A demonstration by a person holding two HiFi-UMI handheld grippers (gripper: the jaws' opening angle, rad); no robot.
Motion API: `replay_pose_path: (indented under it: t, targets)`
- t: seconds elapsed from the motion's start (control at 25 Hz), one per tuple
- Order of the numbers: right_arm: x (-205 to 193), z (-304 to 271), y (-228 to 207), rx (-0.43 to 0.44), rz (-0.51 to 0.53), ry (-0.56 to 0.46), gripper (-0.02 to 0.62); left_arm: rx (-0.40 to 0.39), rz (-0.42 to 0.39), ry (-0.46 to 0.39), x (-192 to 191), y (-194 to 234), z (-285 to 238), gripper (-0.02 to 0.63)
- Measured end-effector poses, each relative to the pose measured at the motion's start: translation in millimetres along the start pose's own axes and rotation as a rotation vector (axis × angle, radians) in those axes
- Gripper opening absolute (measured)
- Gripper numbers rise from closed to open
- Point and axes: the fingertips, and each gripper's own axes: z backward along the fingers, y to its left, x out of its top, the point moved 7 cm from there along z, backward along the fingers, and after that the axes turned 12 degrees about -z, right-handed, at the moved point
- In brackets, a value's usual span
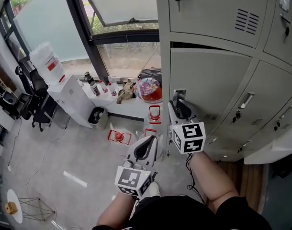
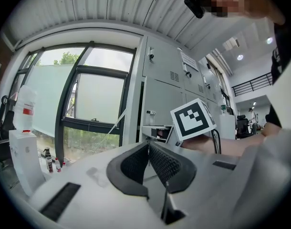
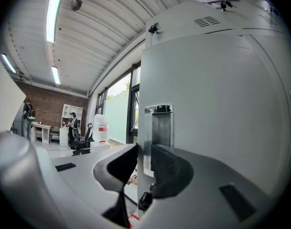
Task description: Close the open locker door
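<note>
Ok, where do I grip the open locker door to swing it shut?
Take its free vertical edge beside the chrome handle, coming edge-on: the locker door is a thin flat panel, so jaws can straddle it. The right gripper grips there, one jaw on each face.

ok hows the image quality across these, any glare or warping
Head view: even daylight from the window, sharp, only mild bowing at the edges. Left gripper view: heavy fisheye, black corners, the panes bright but not blown out. Right gripper view: the locker door bulges, and the ceiling light strip glares.
</note>
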Motion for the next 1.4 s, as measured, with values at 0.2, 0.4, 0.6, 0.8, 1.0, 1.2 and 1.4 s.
replay_pose_path:
  t: [0.2,0.4,0.6,0.8,1.0,1.2,1.4]
  targets:
    - [0.7,-16.0,-6.7,-0.023,-0.004,-0.006,0.132,-0.022,0.002,0.005,-4.8,12.2,-12.7,0.021]
    - [2.4,-26.1,-13.1,-0.046,-0.003,-0.008,0.12,-0.044,-0.003,0.005,-6.3,23.5,-24.0,0.021]
    - [3.7,-33.6,-16.5,-0.056,-0.003,-0.012,0.115,-0.066,0.001,0.004,-9.2,29.3,-33.8,0.021]
    - [4.0,-39.4,-22.6,-0.061,-0.014,-0.006,0.107,-0.081,0.006,0.002,-11.7,32.7,-41.3,0.021]
    - [4.0,-40.0,-23.3,-0.055,-0.011,-0.005,0.106,-0.09,0.008,-0.003,-12.1,34.5,-46.1,0.021]
    - [4.0,-39.1,-24.2,-0.046,-0.003,-0.002,0.103,-0.101,0.006,-0.004,-11.2,31.8,-50.1,0.021]
    - [4.1,-33.1,-28.6,-0.045,0.005,-0.005,0.097,-0.109,0.004,-0.004,-9.8,25.6,-53.2,0.021]
